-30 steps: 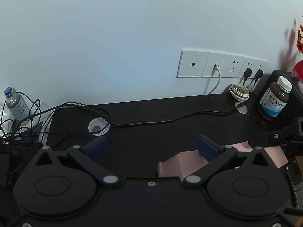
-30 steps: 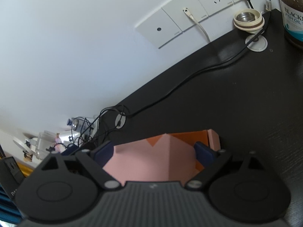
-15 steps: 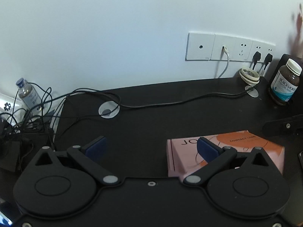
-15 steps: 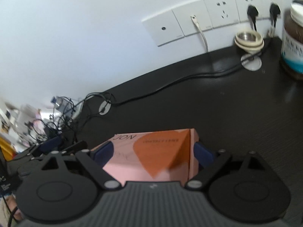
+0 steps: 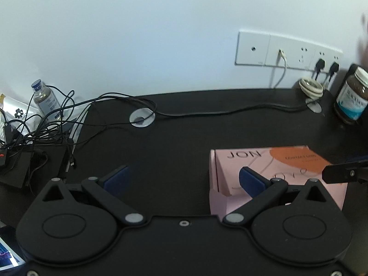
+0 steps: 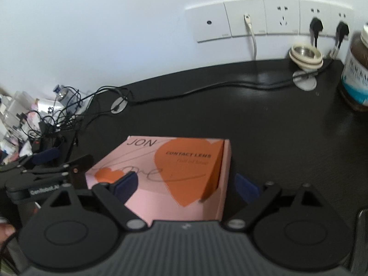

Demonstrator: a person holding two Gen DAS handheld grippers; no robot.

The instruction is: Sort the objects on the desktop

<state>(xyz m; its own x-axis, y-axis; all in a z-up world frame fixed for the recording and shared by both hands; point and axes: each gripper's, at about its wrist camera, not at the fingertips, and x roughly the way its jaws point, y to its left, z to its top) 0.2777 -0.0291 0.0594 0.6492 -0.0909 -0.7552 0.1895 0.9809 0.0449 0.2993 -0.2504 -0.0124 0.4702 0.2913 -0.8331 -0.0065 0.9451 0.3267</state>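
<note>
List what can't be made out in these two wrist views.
- Pink box, right wrist view: near edge hidden behind the right hand-held gripper; pad contact unclear.
- Brown bottle, right wrist view: cut off by frame edge, label blurred.
- Cable tangle, left wrist view: items too small to identify.

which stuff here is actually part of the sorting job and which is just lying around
In the job:
- pink box, between the fingers of the right gripper
- left gripper, open, empty
- brown bottle, probably still to sort
- round lid, likewise

Lying about:
- tangled cables
- small bottle
- wall sockets
- desk cable
</note>
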